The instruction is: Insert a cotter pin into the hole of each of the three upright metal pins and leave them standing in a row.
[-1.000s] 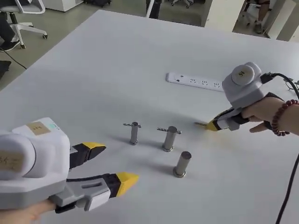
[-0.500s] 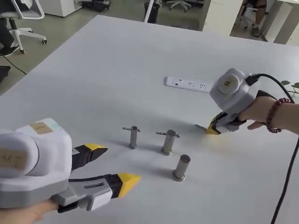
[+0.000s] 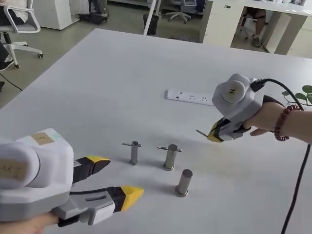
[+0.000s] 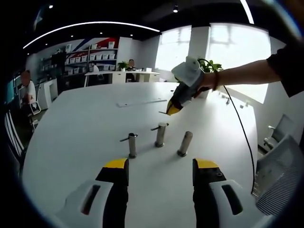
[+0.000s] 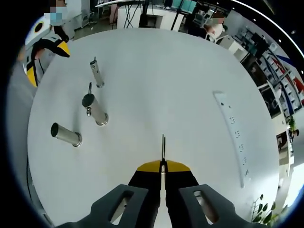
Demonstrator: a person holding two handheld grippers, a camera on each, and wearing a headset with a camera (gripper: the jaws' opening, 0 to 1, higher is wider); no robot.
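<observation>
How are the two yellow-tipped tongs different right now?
The left tongs are open, jaws wide apart; the right tongs are shut. The left tongs hold nothing, while the right tongs pinch a thin cotter pin that sticks out past their tips. The left tongs sit on the near side of the three metal pins, the right tongs on the far side, nearer the power strip. Both have yellow tips and pale bodies.

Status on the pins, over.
Right gripper shut on thin metal cotter pin. Left gripper open, idle. Two upright steel pins fitted, third pin bare. White power strip beyond.
</observation>
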